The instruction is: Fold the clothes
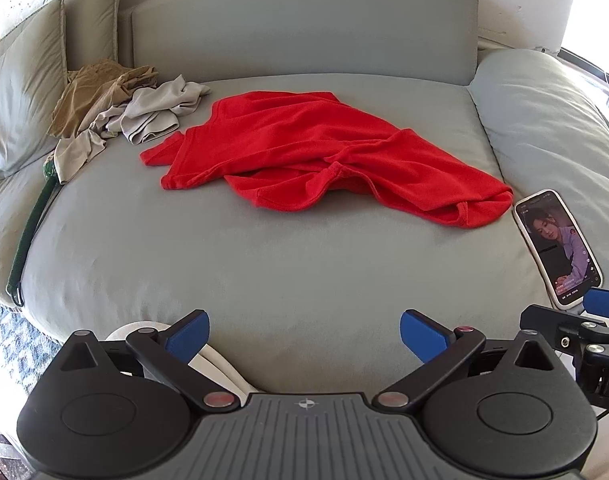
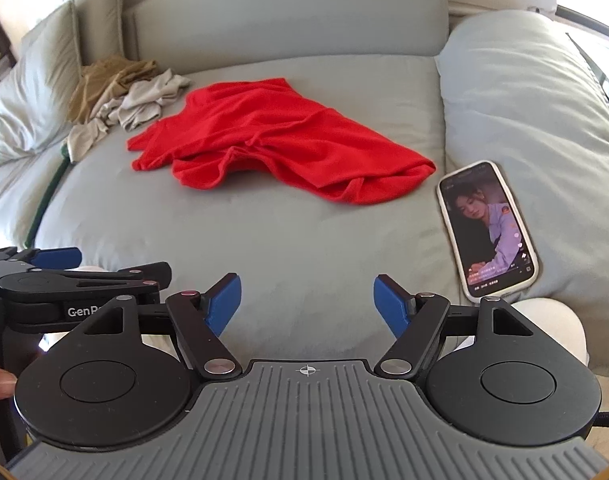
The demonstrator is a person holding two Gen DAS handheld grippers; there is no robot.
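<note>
A crumpled red shirt point(image 1: 304, 152) lies spread on the grey sofa seat point(image 1: 224, 264); it also shows in the right wrist view point(image 2: 272, 140). A heap of tan and grey clothes point(image 1: 124, 108) sits at the back left of the seat, seen too in the right wrist view point(image 2: 124, 92). My left gripper point(image 1: 304, 336) is open and empty above the seat's front edge, well short of the shirt. My right gripper point(image 2: 306, 304) is open and empty, beside the left one, which shows in the right wrist view point(image 2: 56, 258).
A phone point(image 1: 556, 248) with a lit screen lies at the seat's right, just right of the shirt point(image 2: 488, 232). A big grey cushion point(image 2: 544, 100) stands to the right, pillows point(image 1: 20, 96) to the left. A dark green strap point(image 1: 32, 224) runs along the left seam.
</note>
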